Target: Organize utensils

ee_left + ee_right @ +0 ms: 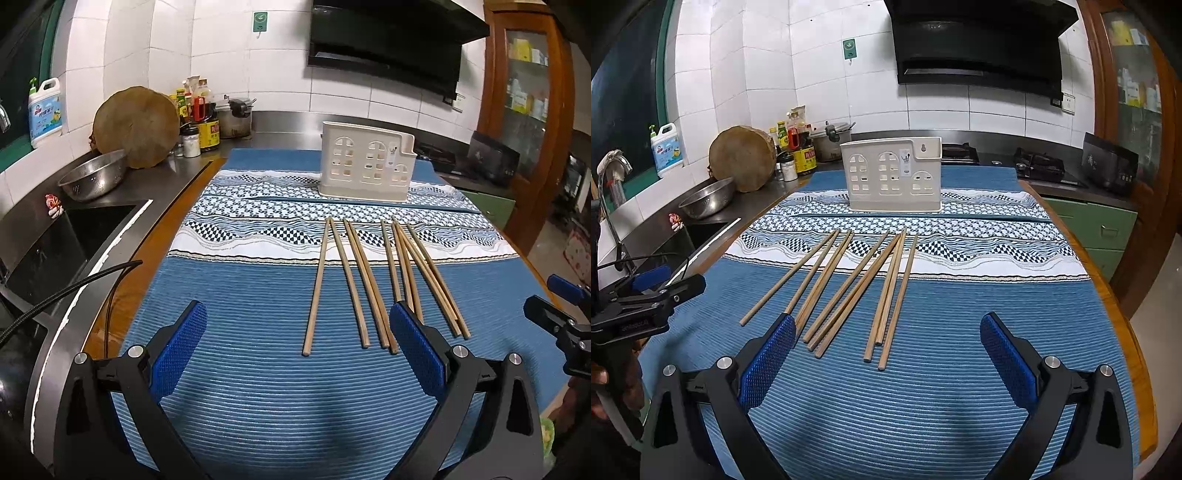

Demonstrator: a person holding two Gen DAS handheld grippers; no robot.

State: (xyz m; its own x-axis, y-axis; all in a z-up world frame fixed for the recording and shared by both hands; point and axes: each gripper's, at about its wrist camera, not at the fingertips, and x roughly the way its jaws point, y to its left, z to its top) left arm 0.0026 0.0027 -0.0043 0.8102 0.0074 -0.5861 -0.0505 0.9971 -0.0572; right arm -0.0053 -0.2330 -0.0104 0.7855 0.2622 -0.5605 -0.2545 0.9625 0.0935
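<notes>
While the wooden chopsticks (849,291) are all lying loose on the blue mat (960,332), nothing appears sorted yet, and the white holder (892,175) standing behind them is awaiting every one. The right tool (888,349) is hovering wide and empty just short of their near ends; the left tool (298,330) is gaping likewise, chopsticks just ahead to its right.

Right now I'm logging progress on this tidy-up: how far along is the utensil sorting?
Nothing looks done yet: the chopsticks all lie loose on the blue mat, and none shows through the window cutouts of the cream holder behind them. Nothing is in hand: the left gripper and right gripper are both open and empty. Left: picking up the chopsticks and standing them in the holder.
</notes>
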